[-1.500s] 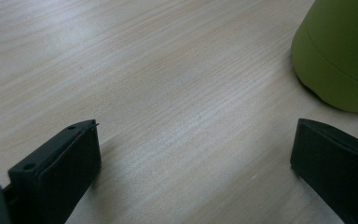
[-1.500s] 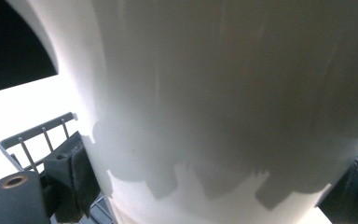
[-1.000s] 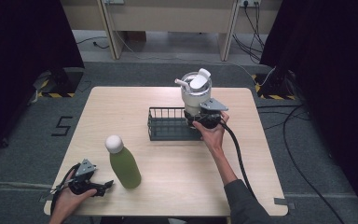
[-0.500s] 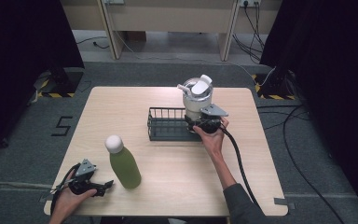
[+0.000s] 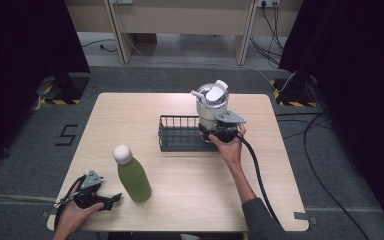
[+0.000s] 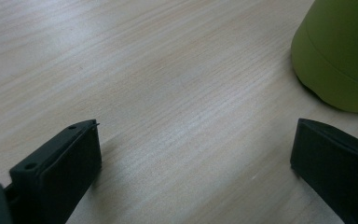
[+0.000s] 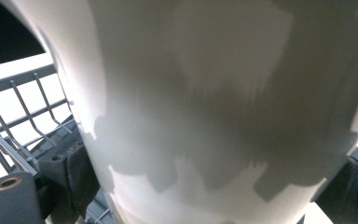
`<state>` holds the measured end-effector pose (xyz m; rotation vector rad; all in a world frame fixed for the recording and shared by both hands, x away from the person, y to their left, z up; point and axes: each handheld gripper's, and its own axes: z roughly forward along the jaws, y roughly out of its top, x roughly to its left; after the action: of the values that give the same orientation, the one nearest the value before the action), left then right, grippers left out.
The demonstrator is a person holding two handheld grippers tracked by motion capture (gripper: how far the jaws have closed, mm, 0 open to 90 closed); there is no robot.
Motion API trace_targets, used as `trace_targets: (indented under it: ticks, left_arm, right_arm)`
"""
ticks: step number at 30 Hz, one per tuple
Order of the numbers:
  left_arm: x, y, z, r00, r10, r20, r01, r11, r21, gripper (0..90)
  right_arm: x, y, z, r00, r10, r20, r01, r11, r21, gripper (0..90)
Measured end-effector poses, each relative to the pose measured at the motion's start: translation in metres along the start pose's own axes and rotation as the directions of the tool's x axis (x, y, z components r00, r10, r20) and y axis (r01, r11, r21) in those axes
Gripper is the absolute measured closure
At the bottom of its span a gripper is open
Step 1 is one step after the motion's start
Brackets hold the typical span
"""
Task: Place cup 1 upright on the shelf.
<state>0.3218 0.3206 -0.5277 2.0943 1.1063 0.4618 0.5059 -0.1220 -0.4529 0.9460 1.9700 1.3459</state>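
- Over the wire basket (image 5: pixel 180 134), the right gripper (image 5: pixel 219 131) has its jaws clamped on a white jug (image 5: pixel 211 106).
- Near the tabletop (image 5: pixel 180 195) front edge, the left gripper (image 5: pixel 107 201) rests with jaws apart beside a green bottle (image 5: pixel 131 176).

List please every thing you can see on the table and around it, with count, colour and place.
Light wooden table: one, middle of the room.
Black wire basket: one, on the table's far middle.
White plastic tumbler with a lid and straw: one, at the basket's right end, gripped low.
Green bottle with a white round cap: one, upright, near left of the table.
Black cables: several, on the grey floor at right.
Left gripper: black, near-left table edge, fingers open, resting beside the bottle.
Right gripper: black, fingers closed on the tumbler.
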Motion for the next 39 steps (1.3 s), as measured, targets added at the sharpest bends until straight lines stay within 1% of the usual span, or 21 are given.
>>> trace_targets:
  ticks: [2,3,6,9,11,12,14,16,17,21,23,26,27,30,31,32,34,35,36,37,39]
  left_arm:
    - [0.0,0.0,0.0,1.0,0.001,0.0,-0.001,1.0,0.0,1.1]
    - [0.0,0.0,0.0,1.0,0.001,0.0,-0.001,1.0,0.0,1.1]
    - [0.0,0.0,0.0,1.0,-0.001,0.0,0.001,1.0,0.0,1.1]
    - [0.0,0.0,0.0,1.0,-0.002,0.0,0.002,1.0,-0.001,1.0]
    - [0.0,0.0,0.0,1.0,0.0,-0.001,0.0,1.0,0.0,0.9]
    - [0.0,0.0,0.0,1.0,0.0,-0.001,0.0,1.0,0.0,0.9]
    - [0.0,0.0,0.0,1.0,0.001,-0.001,-0.001,1.0,0.0,0.9]
    - [0.0,0.0,0.0,1.0,0.001,-0.001,-0.001,1.0,0.0,0.9]
    - [0.0,0.0,0.0,1.0,0.001,0.0,-0.001,1.0,0.0,0.9]
    - [0.0,0.0,0.0,1.0,0.0,0.0,0.0,1.0,-0.001,0.9]
    - [0.0,0.0,0.0,1.0,0.0,0.0,0.0,1.0,-0.001,0.9]
    - [0.0,0.0,0.0,1.0,-0.001,0.0,0.001,1.0,-0.001,0.9]
    - [0.0,0.0,0.0,1.0,0.0,0.0,0.0,1.0,-0.001,0.9]
    - [0.0,0.0,0.001,1.0,0.001,0.0,-0.001,1.0,-0.001,0.9]
    - [0.0,0.0,0.0,1.0,0.0,0.0,0.0,1.0,0.0,0.9]
    - [0.0,0.0,0.0,1.0,0.0,0.0,0.0,1.0,-0.001,0.9]
    - [0.0,0.0,0.001,1.0,0.001,-0.001,-0.001,1.0,-0.001,0.8]
    - [0.0,0.0,0.001,1.0,0.001,-0.001,-0.001,1.0,-0.001,0.8]
    - [0.0,0.0,0.001,1.0,0.001,-0.001,-0.001,1.0,-0.001,0.8]
    - [0.0,0.0,0.001,1.0,0.001,-0.001,-0.001,1.0,-0.001,0.8]
    - [0.0,0.0,0.001,1.0,0.001,-0.001,-0.001,1.0,-0.001,0.8]
  right_arm:
    - [0.0,0.001,-0.002,1.0,0.0,0.0,0.0,1.0,0.003,10.2]
    - [-0.001,0.003,-0.004,0.9998,0.018,-0.007,-0.018,0.9998,0.005,10.1]
    - [-0.001,0.005,-0.005,1.0,0.006,-0.003,-0.006,0.9999,0.01,10.0]
    - [0.0,0.005,-0.008,0.9999,0.014,-0.001,-0.014,0.9998,0.013,9.9]
    - [0.001,0.003,-0.009,0.9999,0.016,-0.001,-0.016,0.9999,0.002,9.8]
    - [0.001,0.002,-0.01,0.9999,0.015,-0.002,-0.015,0.9999,0.004,9.9]
    - [0.002,0.002,-0.01,0.9999,-0.009,0.007,0.009,0.9999,0.012,10.2]
    - [0.002,0.001,-0.011,1.0,-0.008,0.006,0.007,0.9999,0.009,10.2]
    - [0.001,0.0,-0.012,1.0,0.003,0.007,-0.003,1.0,-0.002,10.1]
    - [0.002,-0.003,-0.014,0.9998,0.016,0.007,-0.016,0.9997,-0.017,10.0]
    - [0.001,-0.005,-0.017,0.9997,0.025,-0.002,-0.025,0.9993,-0.027,10.2]
    - [-0.003,-0.009,-0.02,0.9988,0.039,-0.031,-0.04,0.9984,-0.039,10.7]
    - [-0.003,-0.01,-0.022,0.9984,0.044,-0.036,-0.046,0.998,-0.043,11.2]
    - [-0.002,-0.01,-0.027,0.9993,0.029,-0.024,-0.031,0.9984,-0.047,13.2]
    - [-0.001,-0.012,-0.033,0.9993,0.03,-0.021,-0.031,0.9985,-0.046,15.0]
    - [-0.001,-0.012,-0.033,0.9993,0.03,-0.021,-0.031,0.9985,-0.046,15.0]
    - [-0.002,-0.013,-0.043,0.9995,0.031,-0.009,-0.032,0.9974,-0.065,14.8]
    - [-0.002,-0.013,-0.047,0.9993,0.035,-0.013,-0.036,0.997,-0.069,14.8]
    - [-0.002,-0.013,-0.047,0.9993,0.035,-0.013,-0.036,0.997,-0.069,14.8]
    - [-0.002,-0.014,-0.053,0.9994,0.033,-0.009,-0.034,0.9968,-0.073,14.8]
    - [-0.001,-0.014,-0.056,0.9991,0.04,-0.01,-0.041,0.9964,-0.074,14.8]
